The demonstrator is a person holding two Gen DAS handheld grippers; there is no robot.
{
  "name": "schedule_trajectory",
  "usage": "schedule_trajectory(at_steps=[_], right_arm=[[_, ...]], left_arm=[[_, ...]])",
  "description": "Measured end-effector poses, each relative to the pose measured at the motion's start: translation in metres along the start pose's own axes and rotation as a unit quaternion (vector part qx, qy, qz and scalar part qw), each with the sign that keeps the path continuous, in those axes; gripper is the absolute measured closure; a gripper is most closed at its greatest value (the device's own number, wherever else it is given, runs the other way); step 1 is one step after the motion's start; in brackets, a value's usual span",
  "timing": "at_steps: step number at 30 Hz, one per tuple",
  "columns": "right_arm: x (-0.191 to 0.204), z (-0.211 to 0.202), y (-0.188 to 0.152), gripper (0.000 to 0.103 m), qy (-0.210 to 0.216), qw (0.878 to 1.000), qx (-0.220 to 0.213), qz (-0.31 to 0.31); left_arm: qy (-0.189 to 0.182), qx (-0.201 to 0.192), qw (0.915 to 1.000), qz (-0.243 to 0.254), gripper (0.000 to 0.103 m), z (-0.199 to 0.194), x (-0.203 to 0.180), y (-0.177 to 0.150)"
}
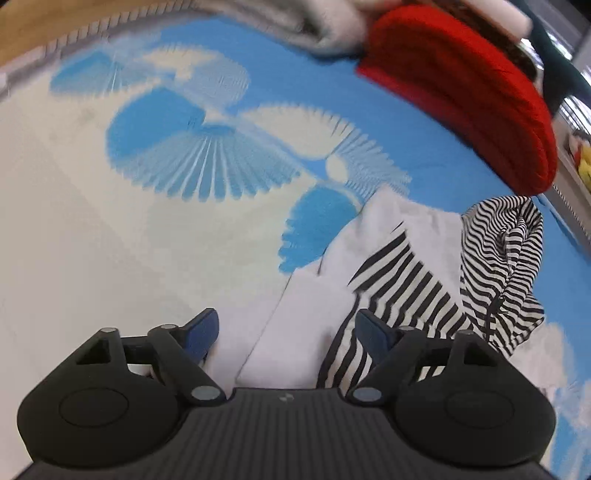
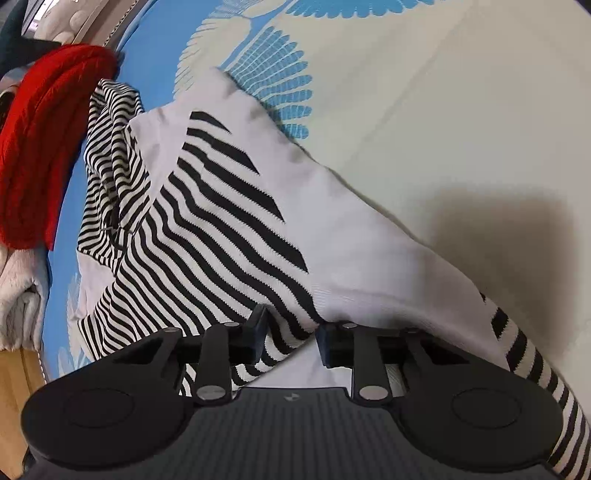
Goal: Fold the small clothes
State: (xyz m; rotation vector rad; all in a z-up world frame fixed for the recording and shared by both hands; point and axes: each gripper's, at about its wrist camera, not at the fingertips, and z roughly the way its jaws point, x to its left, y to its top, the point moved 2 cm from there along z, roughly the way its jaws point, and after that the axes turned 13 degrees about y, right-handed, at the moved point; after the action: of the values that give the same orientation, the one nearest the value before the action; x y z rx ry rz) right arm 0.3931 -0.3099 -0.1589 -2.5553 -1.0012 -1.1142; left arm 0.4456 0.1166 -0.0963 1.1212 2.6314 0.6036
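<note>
A small white garment with black stripes [image 1: 399, 273] lies crumpled on a blue and cream patterned cloth [image 1: 110, 221]. In the left wrist view my left gripper [image 1: 284, 328] is open, its blue-padded fingers spread over the garment's white part. In the right wrist view the same garment [image 2: 240, 206] fills the middle. My right gripper [image 2: 291, 332] has its jaws a little apart around a bunched fold of the striped fabric; whether they pinch it is unclear.
A folded red knit [image 1: 472, 92] lies at the far edge of the cloth, also seen in the right wrist view [image 2: 40, 136]. Grey-white fluffy clothes [image 1: 314, 22] lie beside it. A wooden surface edge [image 2: 14, 387] shows at the lower left.
</note>
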Motion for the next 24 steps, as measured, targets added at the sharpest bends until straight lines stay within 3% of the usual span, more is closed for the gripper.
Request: schedule_trajectory(at_steps=[2,5,9,13,16,18,21,24], right_arm=[[0.002,-0.001,-0.003,0.077,-0.008,1.0,-0.006,-0.003],[0.002,-0.003,-0.005,0.078,-0.015,1.0,-0.014,0.002],[-0.004,-0.006,-0.004,0.091,-0.018,0.999,-0.025,0.022],[-0.012,-0.015,-0.002,0.092,-0.024,0.998,-0.045,0.048],[-0.022,-0.026,0.004,0.092,-0.029,0.994,-0.073,0.074],[-0.026,-0.031,0.007,0.092,-0.034,0.992,-0.087,0.084],[-0.026,-0.036,0.008,0.092,-0.043,0.99,-0.106,0.081],[-0.023,-0.032,0.003,0.089,-0.047,0.991,-0.097,0.079]], left_arm=[[-0.004,0.04,0.9991,-0.015,0.028,0.009,0.009,-0.003],[-0.011,0.07,0.9975,-0.008,0.056,0.022,0.01,-0.009],[-0.018,0.05,0.9985,0.016,0.101,0.02,0.002,-0.011],[-0.052,-0.029,0.9965,0.058,0.101,-0.007,-0.017,-0.007],[-0.126,-0.082,0.9852,0.082,0.101,-0.033,-0.031,-0.007],[-0.151,-0.104,0.9794,0.085,0.101,-0.048,-0.033,-0.008],[-0.133,-0.096,0.984,0.07,0.101,-0.048,-0.022,-0.008],[-0.05,-0.037,0.9973,0.039,0.101,-0.027,-0.001,-0.007]])
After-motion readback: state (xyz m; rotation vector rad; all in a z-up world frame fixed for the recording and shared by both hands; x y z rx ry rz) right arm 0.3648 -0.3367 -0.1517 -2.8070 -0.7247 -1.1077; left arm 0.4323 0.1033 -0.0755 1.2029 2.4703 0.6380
